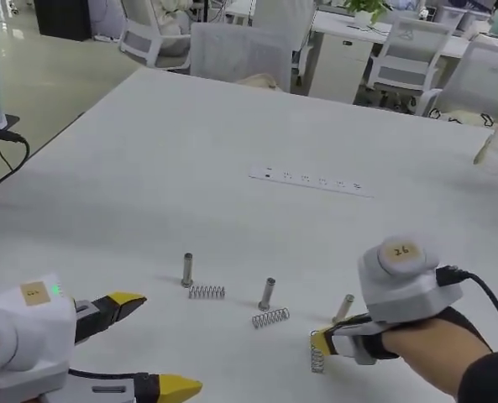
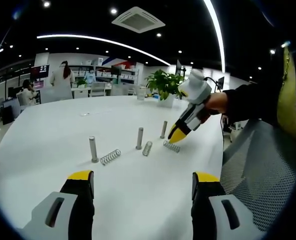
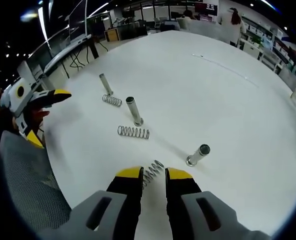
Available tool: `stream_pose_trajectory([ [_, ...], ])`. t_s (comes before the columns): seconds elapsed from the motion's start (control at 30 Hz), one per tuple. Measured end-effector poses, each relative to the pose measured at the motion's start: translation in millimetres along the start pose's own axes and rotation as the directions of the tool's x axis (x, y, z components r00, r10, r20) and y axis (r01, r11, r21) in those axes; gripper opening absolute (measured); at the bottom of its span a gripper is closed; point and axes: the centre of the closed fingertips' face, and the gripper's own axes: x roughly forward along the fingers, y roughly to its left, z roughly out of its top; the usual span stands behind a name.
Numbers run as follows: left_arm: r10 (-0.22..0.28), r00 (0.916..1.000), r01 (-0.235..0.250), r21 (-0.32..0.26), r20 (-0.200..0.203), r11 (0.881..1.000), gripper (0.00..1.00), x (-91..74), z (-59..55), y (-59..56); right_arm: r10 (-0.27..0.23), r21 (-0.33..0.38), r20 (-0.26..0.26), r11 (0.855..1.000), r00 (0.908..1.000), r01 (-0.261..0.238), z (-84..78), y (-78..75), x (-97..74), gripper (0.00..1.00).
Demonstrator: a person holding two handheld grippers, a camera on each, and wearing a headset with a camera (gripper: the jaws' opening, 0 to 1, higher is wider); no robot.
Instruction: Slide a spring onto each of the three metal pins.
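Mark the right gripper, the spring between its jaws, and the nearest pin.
right gripper (image 3: 152, 175), right gripper view, midway between its yellow tips.
spring (image 3: 159, 165), right gripper view, its far coils.
nearest pin (image 3: 196, 156), right gripper view, middle of its shaft.

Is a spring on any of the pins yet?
No, all off. The three pins stand bare; two springs lie on the table beside them, the third spring sits between the right gripper's jaws.

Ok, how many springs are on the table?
3. The left spring lies beside the left pin, the middle spring beside the middle pin, and the right spring sits at the jaws of the right gripper, near the right pin. None seems hidden.
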Motion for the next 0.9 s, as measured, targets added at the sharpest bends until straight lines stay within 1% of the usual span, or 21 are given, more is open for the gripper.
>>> stream_pose_trajectory([
  [0.03,0.0,1.0,0.0,-0.001,0.0,1.0,0.77,0.0,-0.3,0.2,-0.004,-0.001,-0.012,1.0,0.9999,0.004,-1.0,0.3,1.5,0.15],
  [0.1,-0.001,1.0,0.001,-0.001,0.0,1.0,0.77,0.1,-0.7,0.8,-0.01,-0.001,-0.02,1.0,0.9998,0.01,-0.9,0.0,3.3,0.15],
  [0.23,-0.001,1.0,0.001,0.0,0.001,1.0,0.77,-0.1,-1.5,2.1,-0.004,0.009,-0.035,1.0,0.9994,0.004,-0.3,2.4,8.4,0.16],
  [0.27,-0.001,1.0,0.001,-0.001,0.001,1.0,0.77,-0.3,-1.6,2.4,0.0,0.013,-0.048,1.0,0.9988,0.0,-1.5,3.9,9.8,0.16],
  [0.5,0.0,1.0,0.0,-0.002,0.002,1.0,0.76,-0.2,-2.2,3.6,-0.001,-0.007,-0.065,1.0,0.9979,0.001,1.4,7.9,17.0,0.16],
  [0.67,0.003,1.0,-0.003,-0.004,0.003,1.0,0.76,-0.5,-2.6,4.3,-0.013,-0.05,-0.087,0.999,0.9961,0.009,1.7,12.2,23.0,0.15],
  [0.7,0.003,1.0,-0.003,-0.005,0.005,1.0,0.76,-0.4,-2.5,4.1,-0.022,-0.074,-0.084,0.997,0.9962,0.016,3.8,11.7,23.0,0.15],
  [0.73,0.004,1.0,-0.004,-0.004,0.004,1.0,0.76,-0.5,-2.5,4.2,-0.024,-0.072,-0.09,0.997,0.9956,0.018,3.3,12.9,23.2,0.14],
  [0.8,0.004,1.0,-0.004,-0.003,0.003,1.0,0.76,-0.5,-2.8,4.3,-0.032,-0.101,-0.092,0.995,0.9952,0.023,4.8,13.9,23.4,0.14],
  [0.83,0.004,1.0,-0.004,-0.002,0.003,1.0,0.76,-0.6,-2.8,4.3,-0.035,-0.131,-0.098,0.991,0.9946,0.022,4.4,14.1,23.3,0.13],
  [0.87,0.005,1.0,-0.005,-0.003,0.004,1.0,0.76,-0.7,-2.5,4.3,-0.044,-0.14,-0.102,0.99,0.9938,0.03,3.8,14.1,22.9,0.13],
  [0.9,0.005,1.0,-0.005,-0.004,0.005,1.0,0.76,-0.9,-2.3,4.4,-0.043,-0.155,-0.106,0.988,0.9934,0.026,2.7,16.4,22.6,0.13],
])
